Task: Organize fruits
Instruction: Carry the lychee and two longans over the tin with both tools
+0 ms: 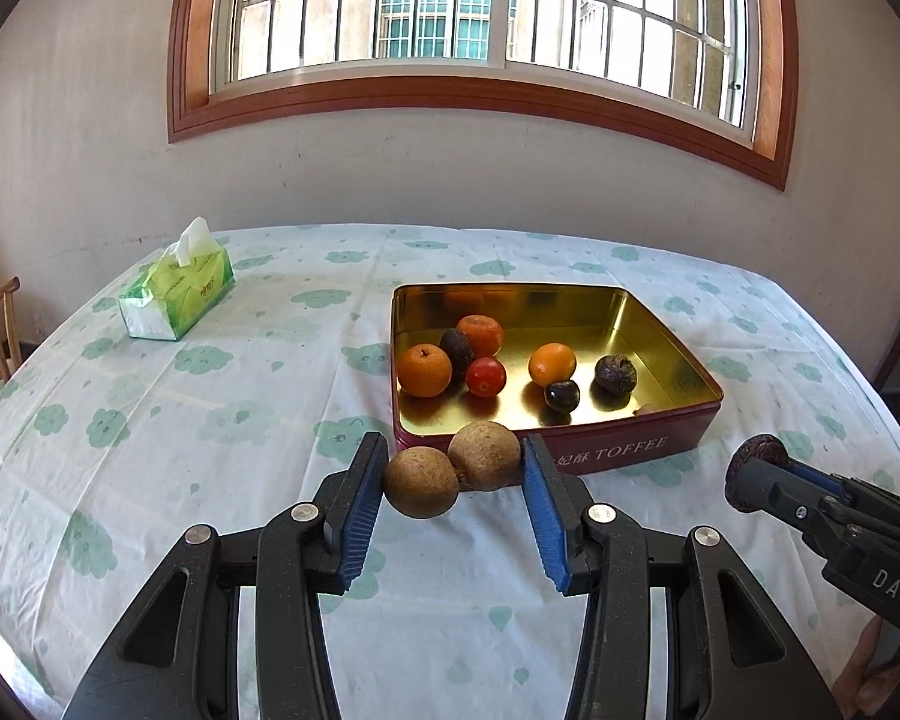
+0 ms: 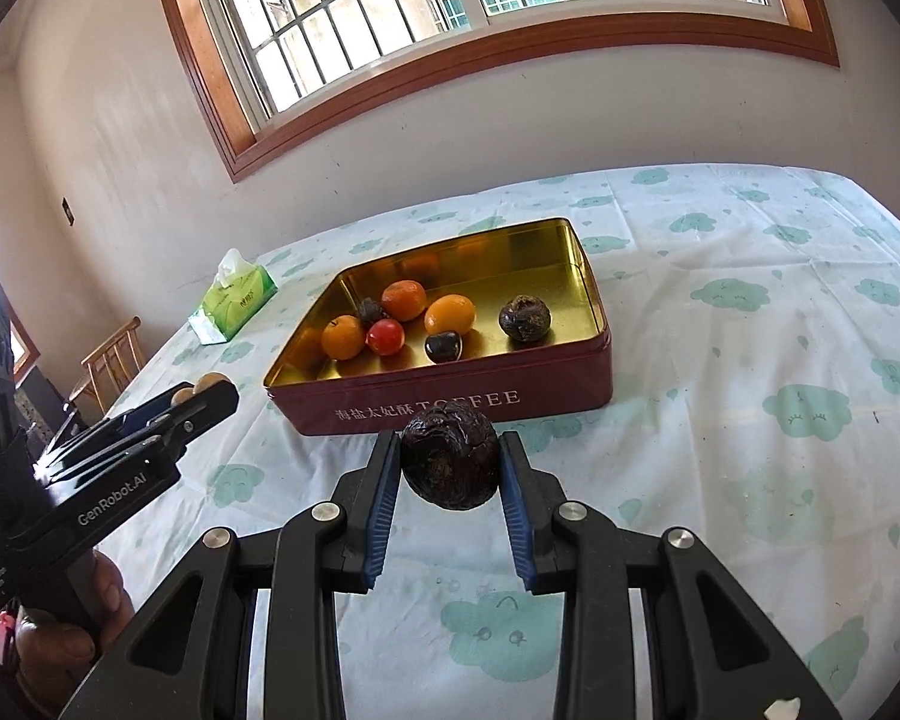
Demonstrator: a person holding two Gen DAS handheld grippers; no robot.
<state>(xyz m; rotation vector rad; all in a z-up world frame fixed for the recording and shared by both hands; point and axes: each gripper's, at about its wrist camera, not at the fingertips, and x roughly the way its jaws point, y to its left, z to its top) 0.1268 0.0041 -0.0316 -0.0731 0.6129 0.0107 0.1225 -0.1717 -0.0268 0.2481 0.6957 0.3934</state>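
Left tongs [image 1: 455, 471] clamped on two brown round fruits [image 1: 450, 471], side by side, lifted off the surface [image 1: 210, 420] just before the red toffee tin [image 1: 630, 450]. Right tongs [image 2: 450, 462] clamped on a dark wrinkled fruit [image 2: 450, 459], also raised, near the tin's front wall. Inside the tin: three oranges [image 1: 424, 369], a small red fruit [image 1: 486, 376], three dark fruits [image 1: 615, 373]. Tissue pack [image 1: 177, 294] far left.
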